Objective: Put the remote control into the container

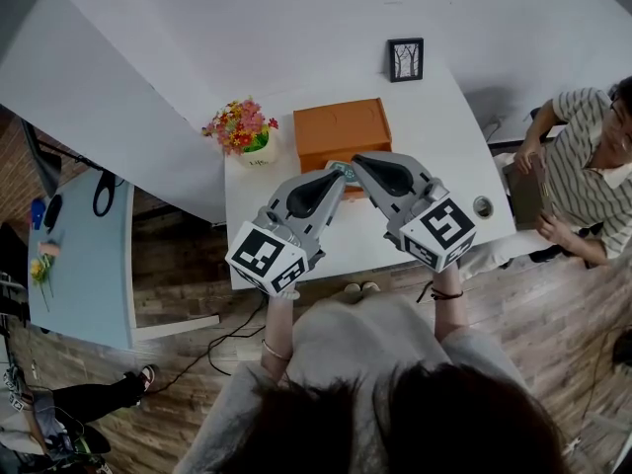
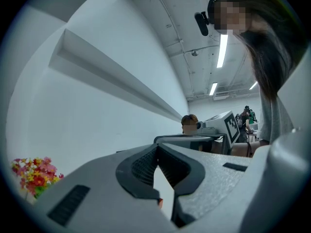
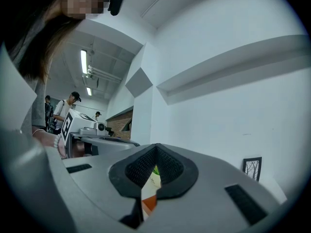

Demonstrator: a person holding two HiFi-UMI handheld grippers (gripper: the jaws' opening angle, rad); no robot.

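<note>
Remote control (image 1: 342,169): I see only a small grey-green sliver of it. It lies on the white table (image 1: 444,126) just in front of the orange container (image 1: 341,126), not in it, and the gripper tips cover most of it.

Left gripper (image 2: 156,148): pads clenched tip to tip, nothing between them. Only the open notch behind the tips shows the white tabletop.

Right gripper (image 3: 156,147): jaws likewise closed and empty. A bit of orange and white shows through the gap behind the pads.

From the head view, the left gripper (image 1: 336,178) and right gripper (image 1: 357,159) point inward and their tips converge over the remote. I can't tell whether either one touches it.

Further out:
- The container sits mid-table with its lid closed.
- A flower pot (image 1: 244,131) stands just left of the container.
- A small picture frame (image 1: 405,59) stands at the back edge.
- A seated person in a striped shirt (image 1: 583,156) is at the table's right end.
- A blue table (image 1: 84,255) stands well apart to the left.
</note>
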